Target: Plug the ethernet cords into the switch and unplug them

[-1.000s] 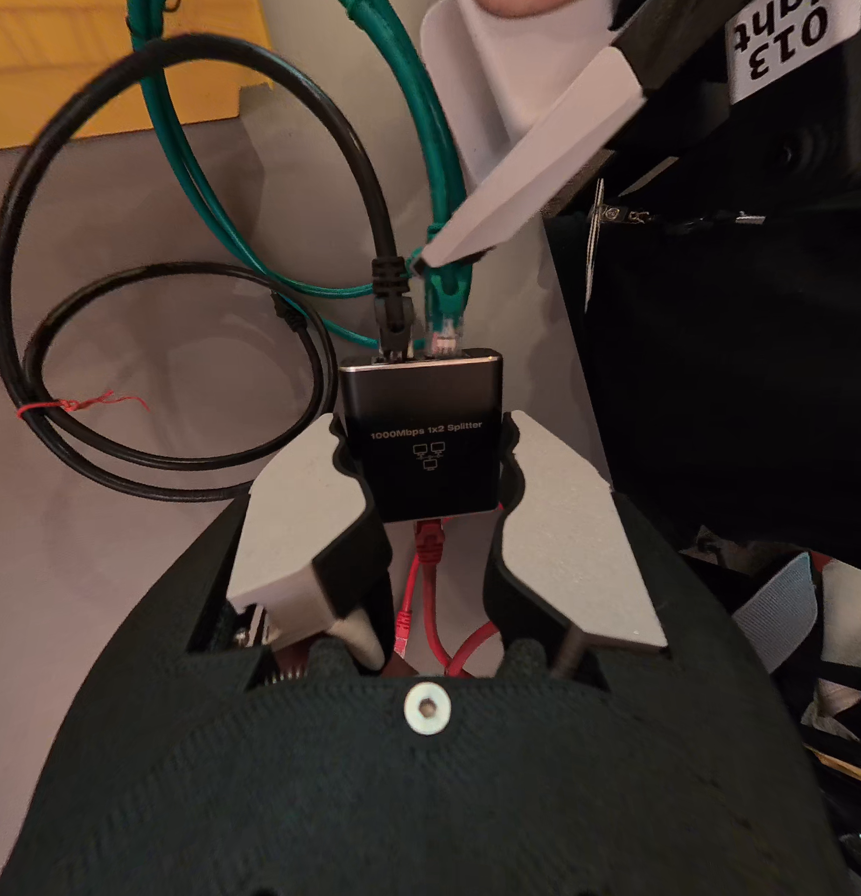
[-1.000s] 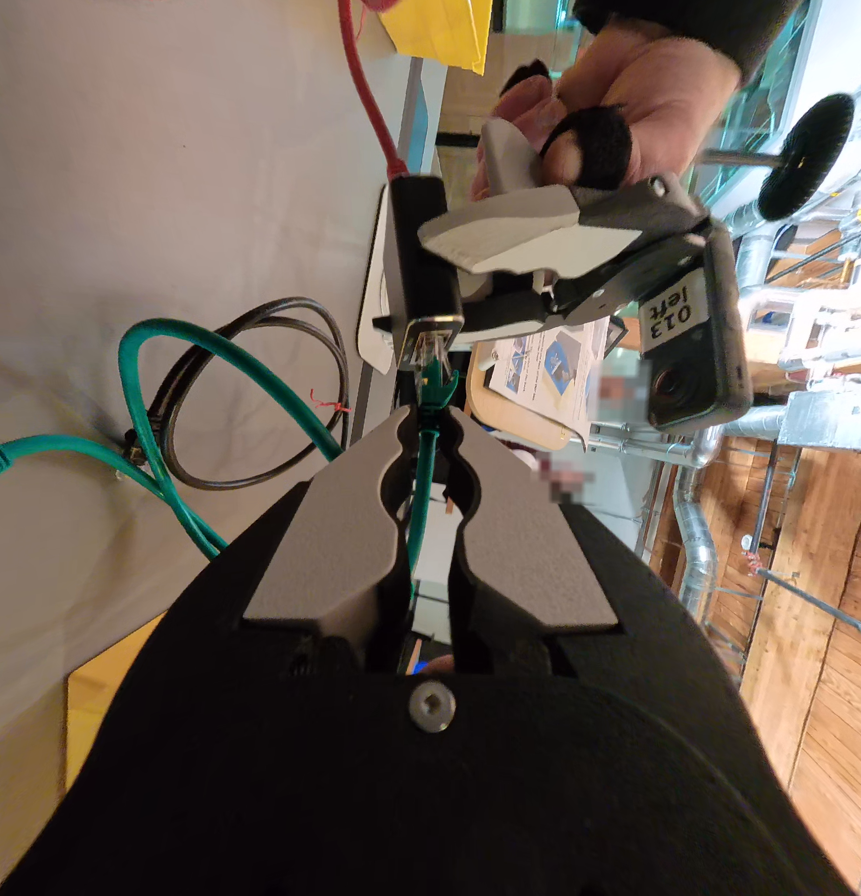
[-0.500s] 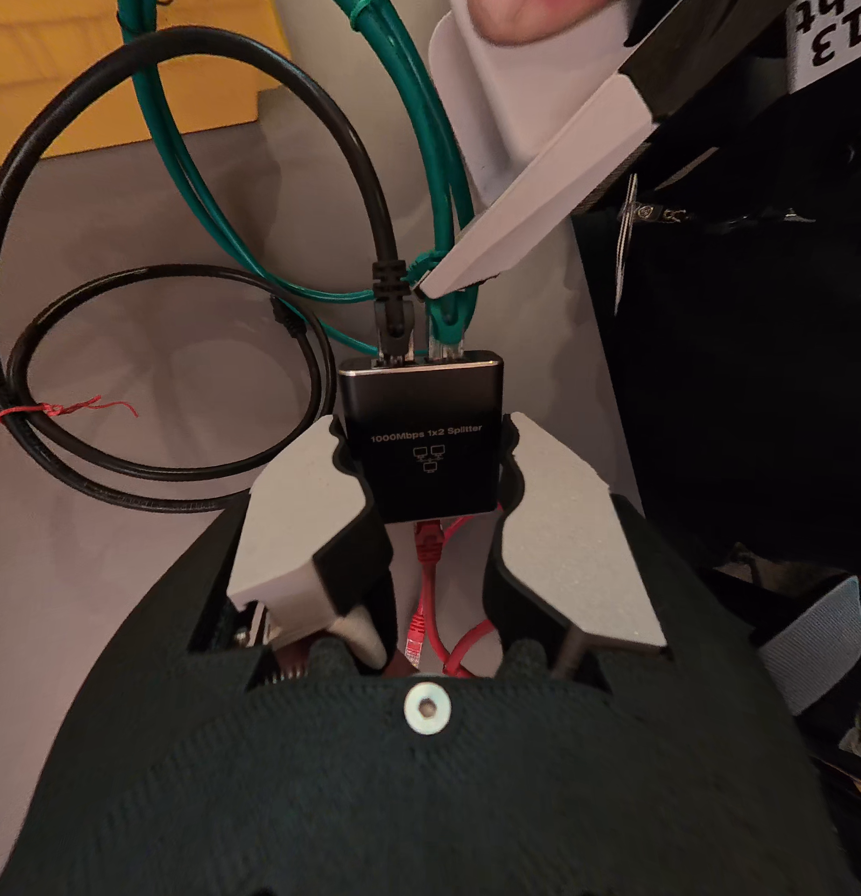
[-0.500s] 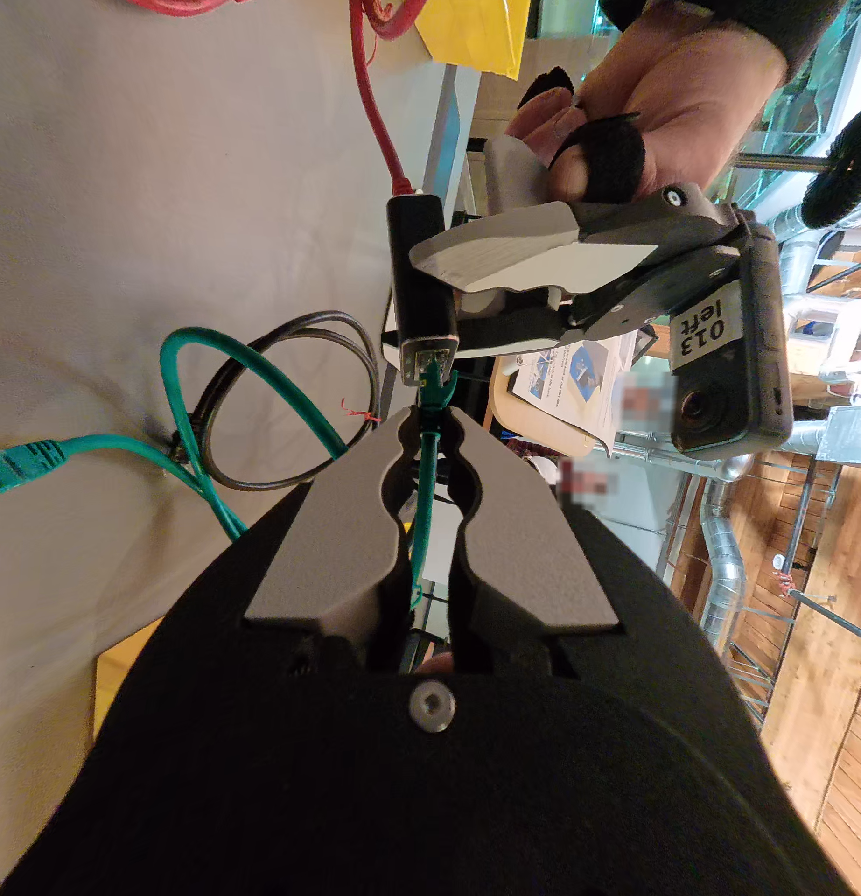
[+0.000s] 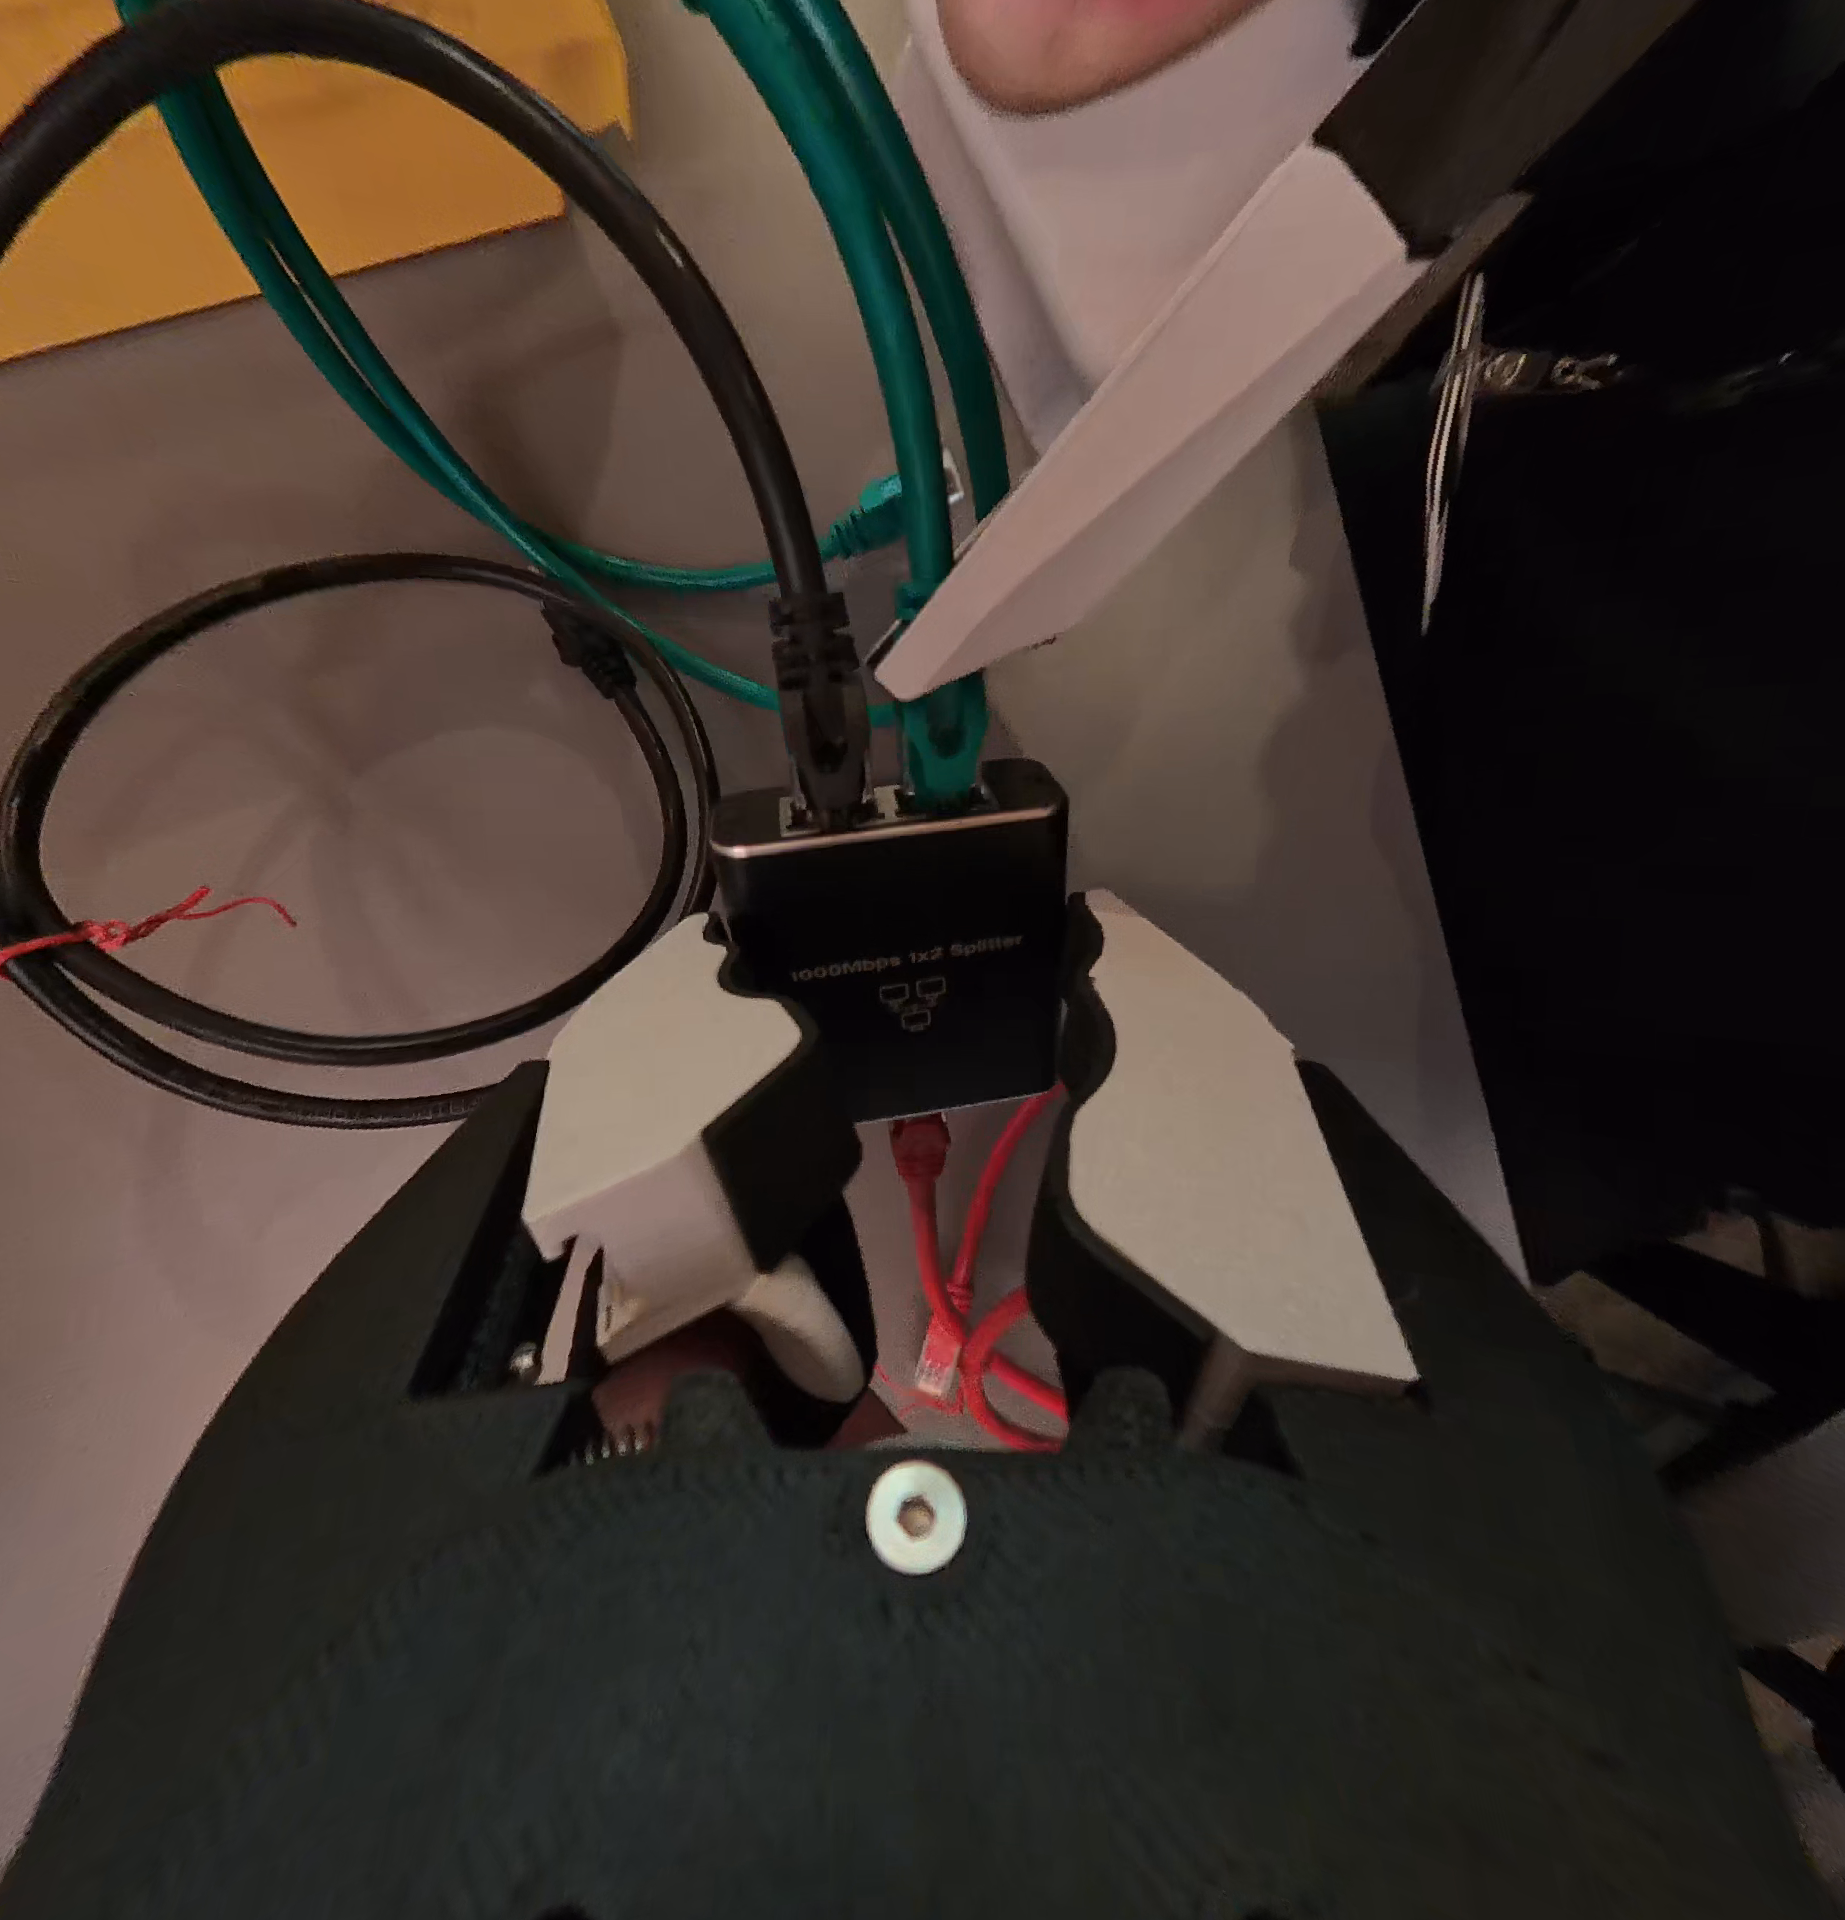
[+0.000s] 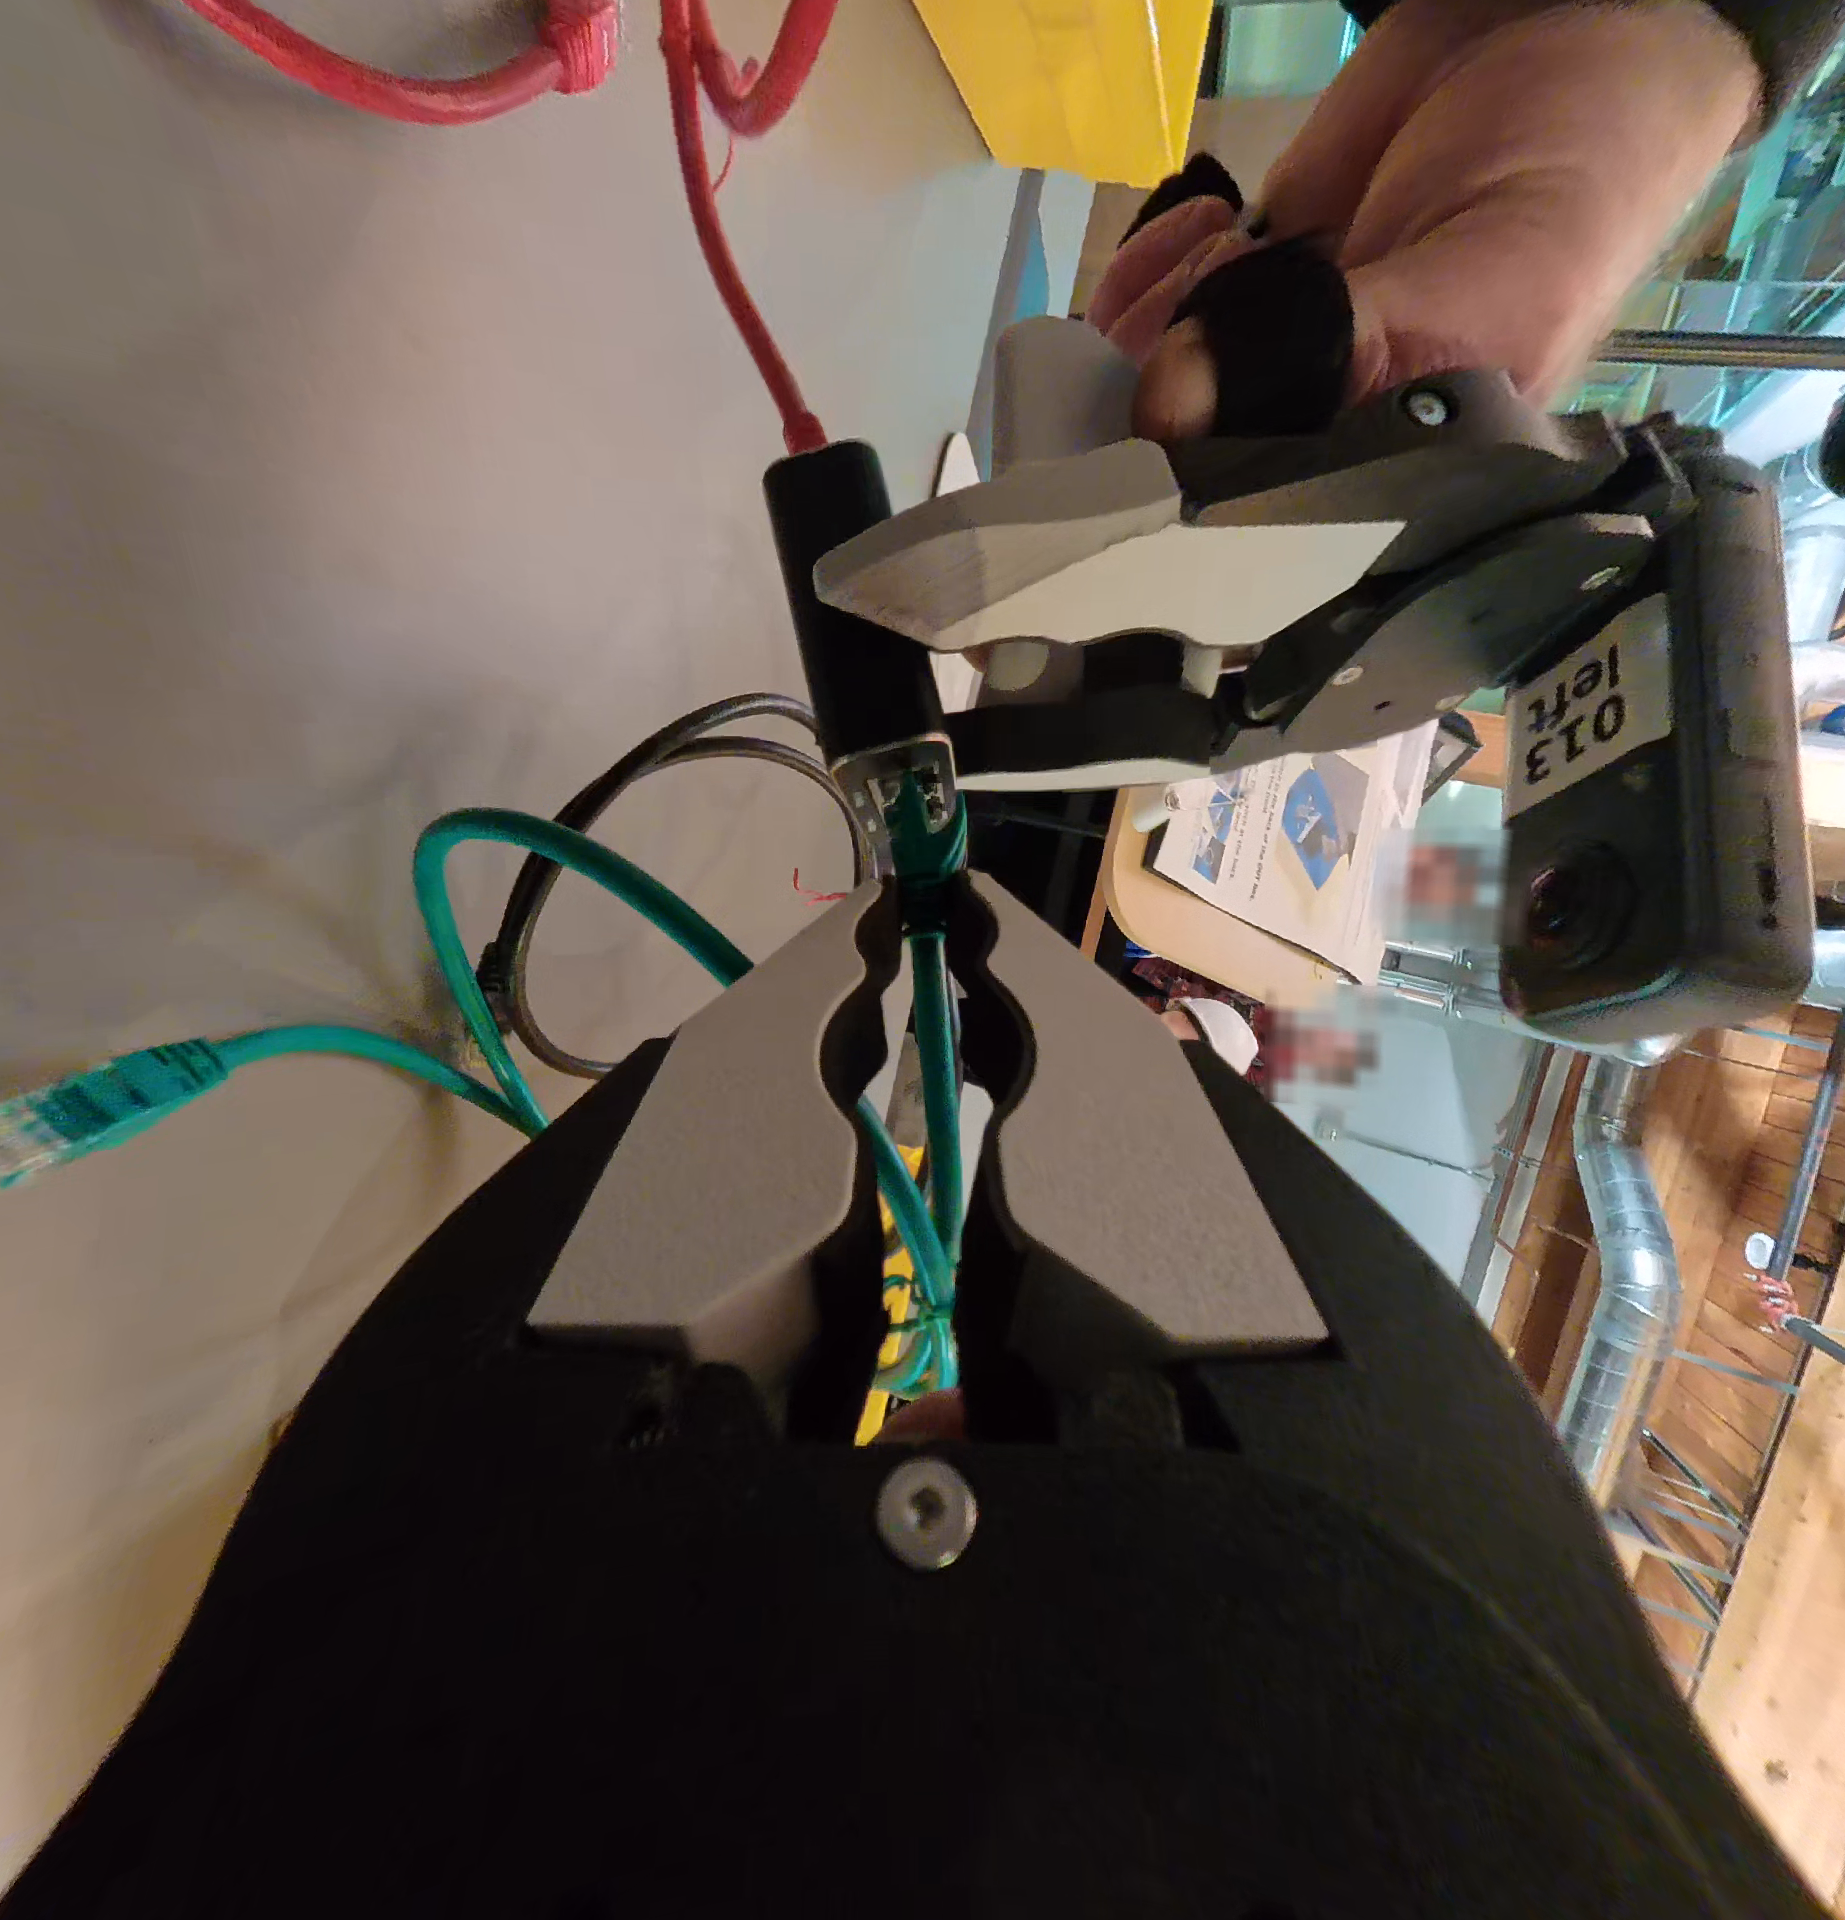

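Note:
My left gripper (image 5: pixel 897 935) is shut on the black switch (image 5: pixel 887 883) and holds it above the grey table. A black cord (image 5: pixel 819 717) sits in the switch's left far port. The green cord's plug (image 5: pixel 939 743) sits in the right far port. A red cord (image 5: pixel 923 1164) is plugged into the near end. My right gripper (image 6: pixel 923 904) is shut on the green cord (image 6: pixel 933 997) just behind its plug (image 6: pixel 923 831), right at the switch (image 6: pixel 845 623). One of its pale fingers (image 5: pixel 1105 468) shows in the left wrist view.
The green cord's other plug (image 6: pixel 66 1091) lies loose on the table (image 6: pixel 274 520). The black cord's coil (image 5: pixel 326 831) lies left of the switch. A yellow object (image 5: pixel 222 208) lies at the far left. The table edge and a person's black clothing (image 5: pixel 1624 727) are to the right. Both grippers' tips are close together, under 4 cm apart.
The right gripper has pushed the green plug down into the switch's right port; its clear tip no longer shows. Both grippers have kept their grip.

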{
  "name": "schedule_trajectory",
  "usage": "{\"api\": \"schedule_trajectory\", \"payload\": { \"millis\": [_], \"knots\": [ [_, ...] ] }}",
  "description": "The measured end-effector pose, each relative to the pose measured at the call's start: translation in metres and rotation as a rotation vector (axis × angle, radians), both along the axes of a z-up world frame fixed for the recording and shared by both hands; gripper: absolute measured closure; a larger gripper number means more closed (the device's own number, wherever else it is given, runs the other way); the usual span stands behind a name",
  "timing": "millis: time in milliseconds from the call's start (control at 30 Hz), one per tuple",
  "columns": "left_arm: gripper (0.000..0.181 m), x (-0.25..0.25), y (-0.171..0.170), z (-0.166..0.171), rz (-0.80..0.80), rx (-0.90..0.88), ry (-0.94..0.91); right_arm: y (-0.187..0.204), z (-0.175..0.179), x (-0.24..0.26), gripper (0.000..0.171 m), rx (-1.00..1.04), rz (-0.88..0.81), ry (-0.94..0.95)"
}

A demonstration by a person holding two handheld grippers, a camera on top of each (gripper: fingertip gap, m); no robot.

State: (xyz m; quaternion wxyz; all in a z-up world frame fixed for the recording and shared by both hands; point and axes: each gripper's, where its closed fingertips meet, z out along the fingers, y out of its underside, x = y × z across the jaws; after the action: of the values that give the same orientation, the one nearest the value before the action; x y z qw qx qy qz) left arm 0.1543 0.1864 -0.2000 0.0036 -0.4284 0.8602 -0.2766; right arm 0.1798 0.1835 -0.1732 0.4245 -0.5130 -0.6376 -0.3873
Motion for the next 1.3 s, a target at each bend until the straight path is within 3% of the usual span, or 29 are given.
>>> {"api": "schedule_trajectory", "payload": {
  "millis": [33,733,1067,1167,1300],
  "knots": [
    [0.133,-0.001,0.0,-0.004,-0.001,0.008,0.005,0.0,-0.002,-0.002,0.167,-0.004,0.002,-0.004],
    [0.131,0.002,0.005,-0.024,0.007,0.071,-0.058,0.007,-0.018,-0.003,0.165,-0.071,-0.008,-0.005],
    [0.117,0.014,0.022,0.022,0.133,0.127,-0.364,0.005,0.004,0.013,0.165,-0.012,-0.053,0.065],
    [0.124,0.009,0.026,0.035,0.164,0.161,-0.451,0.004,0.004,0.011,0.165,-0.014,-0.057,0.069],
    [0.125,0.004,0.028,0.052,0.239,0.082,-0.536,0.001,0.002,0.004,0.165,-0.028,-0.052,0.073]
  ]
}}
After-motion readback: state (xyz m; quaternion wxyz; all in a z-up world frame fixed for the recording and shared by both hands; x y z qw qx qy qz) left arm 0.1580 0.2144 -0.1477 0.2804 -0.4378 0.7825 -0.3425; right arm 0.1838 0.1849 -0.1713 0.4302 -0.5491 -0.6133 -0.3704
